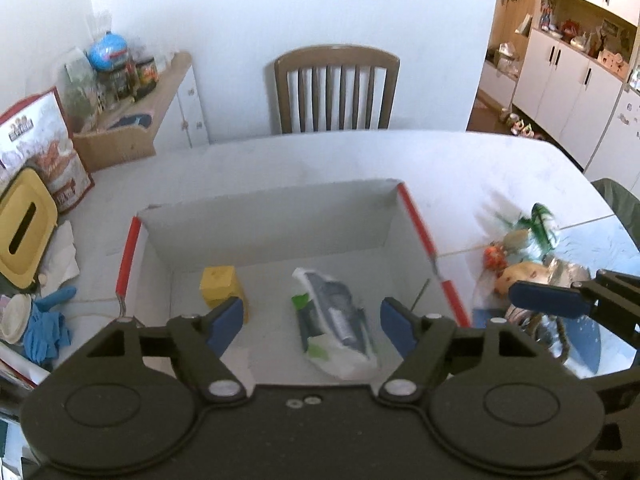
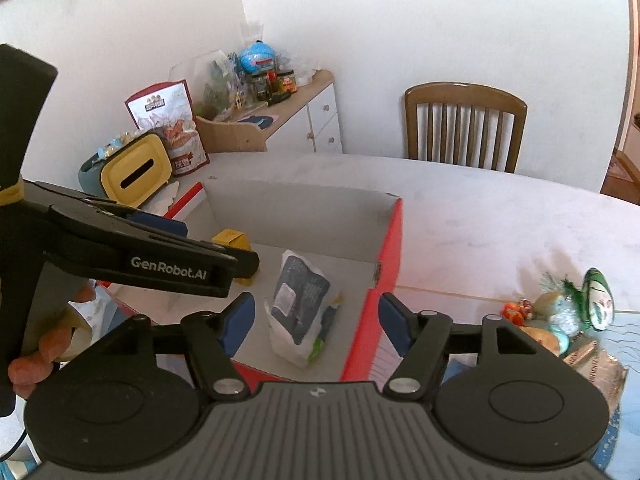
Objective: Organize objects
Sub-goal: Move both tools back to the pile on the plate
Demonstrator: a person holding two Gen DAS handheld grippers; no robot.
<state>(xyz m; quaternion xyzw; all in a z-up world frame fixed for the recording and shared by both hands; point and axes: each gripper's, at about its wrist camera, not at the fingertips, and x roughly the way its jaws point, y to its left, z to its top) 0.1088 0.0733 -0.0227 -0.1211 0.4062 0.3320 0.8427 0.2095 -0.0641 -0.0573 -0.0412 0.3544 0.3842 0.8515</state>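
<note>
The left tongs hang spread wide and empty above the near part of an open cardboard box, their blue pads apart on either side of a white and dark pouch that lies flat on the box floor. Left of the pouch, toward the far left corner of the box, stands a small yellow carton. The box has red side edges and a plain grey-white inside.

The right tongs are also spread and hold nothing; they hover over the near right corner of the same box, with the pouch between the pads in that view and the yellow carton partly hidden behind the left tool. A hand grips the left tool's handle at the left edge.

On the desk right of the box lies a cluster of small ornaments, blurred, on a blue patterned mat. Left of the box sit a yellow tissue holder, a printed snack bag, crumpled white paper and blue gloves. Beyond the far edge of the desk stands a wooden chair against a white wall, and a low white cabinet loaded with jars stands to the far left.
</note>
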